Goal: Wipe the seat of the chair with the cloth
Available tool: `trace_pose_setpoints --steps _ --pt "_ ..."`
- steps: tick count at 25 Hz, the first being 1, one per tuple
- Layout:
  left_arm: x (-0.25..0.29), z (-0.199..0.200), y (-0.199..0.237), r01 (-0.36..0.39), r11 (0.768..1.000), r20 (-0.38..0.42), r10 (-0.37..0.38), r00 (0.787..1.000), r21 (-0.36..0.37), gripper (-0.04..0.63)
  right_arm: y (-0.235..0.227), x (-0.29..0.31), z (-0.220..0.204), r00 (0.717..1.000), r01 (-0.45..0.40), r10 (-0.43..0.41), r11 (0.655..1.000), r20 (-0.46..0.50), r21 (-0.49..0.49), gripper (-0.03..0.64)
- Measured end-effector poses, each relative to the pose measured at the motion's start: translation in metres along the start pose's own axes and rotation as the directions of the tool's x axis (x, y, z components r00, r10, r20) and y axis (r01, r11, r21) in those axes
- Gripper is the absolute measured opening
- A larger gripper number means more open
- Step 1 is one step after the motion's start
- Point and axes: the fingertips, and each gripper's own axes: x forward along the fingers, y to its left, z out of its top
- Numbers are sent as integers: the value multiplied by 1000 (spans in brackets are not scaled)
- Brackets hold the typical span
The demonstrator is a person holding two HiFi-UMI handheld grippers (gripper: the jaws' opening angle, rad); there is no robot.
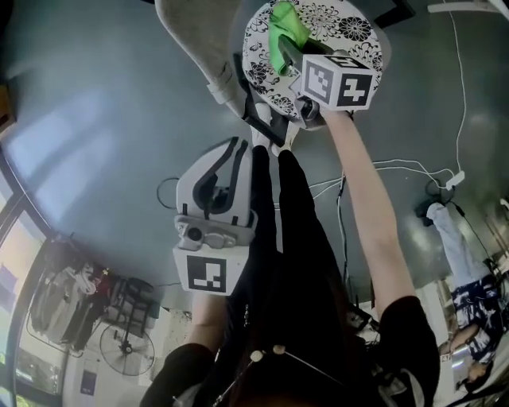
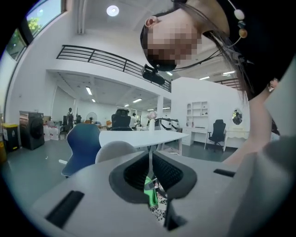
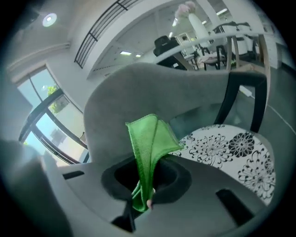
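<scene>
The chair stands at the top of the head view, with a white, black-flowered seat [image 1: 342,24] and a grey backrest [image 1: 195,40]. My right gripper [image 1: 288,54] hangs over the seat's left part, shut on a folded green cloth [image 1: 285,30]. In the right gripper view the cloth [image 3: 149,139] sticks up from the shut right gripper [image 3: 146,183], in front of the backrest [image 3: 138,88] and beside the flowered seat [image 3: 231,148]. My left gripper [image 1: 231,155] is held back near the person's legs, shut with nothing in it; its left gripper view [image 2: 150,171] shows the jaws together.
The person's shoes [image 1: 266,127] stand on the grey floor just before the chair. White cables [image 1: 382,168] and a plug strip [image 1: 455,180] lie to the right. A floor fan [image 1: 123,350] is at the lower left. A white table [image 2: 138,137] and blue chair [image 2: 83,146] are in the left gripper view.
</scene>
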Motion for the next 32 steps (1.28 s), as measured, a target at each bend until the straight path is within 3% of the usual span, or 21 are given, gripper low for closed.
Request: trace_pose_setpoints --steps 5,11,17,24,32 --pt "3 -2 10 -5 1000 9 5 1000 -29 26 -21 49 -13 991 -60 88 967 -104 248 46" --pt "6 -1 6 22 1000 6 -21 1000 -22 26 -16 84 -12 969 -135 204 908 -137 396 46" --pt "13 -2 18 18 997 3 -18 1000 -70 26 -41 102 -10 984 -41 106 914 -142 403 46" --pt "16 -6 30 -10 999 -20 10 1000 -37 26 -89 82 -16 986 19 49 915 -157 404 46" --pt "29 -7 16 45 998 -16 -45 999 -45 26 -164 32 -18 983 138 -81 919 -166 368 46"
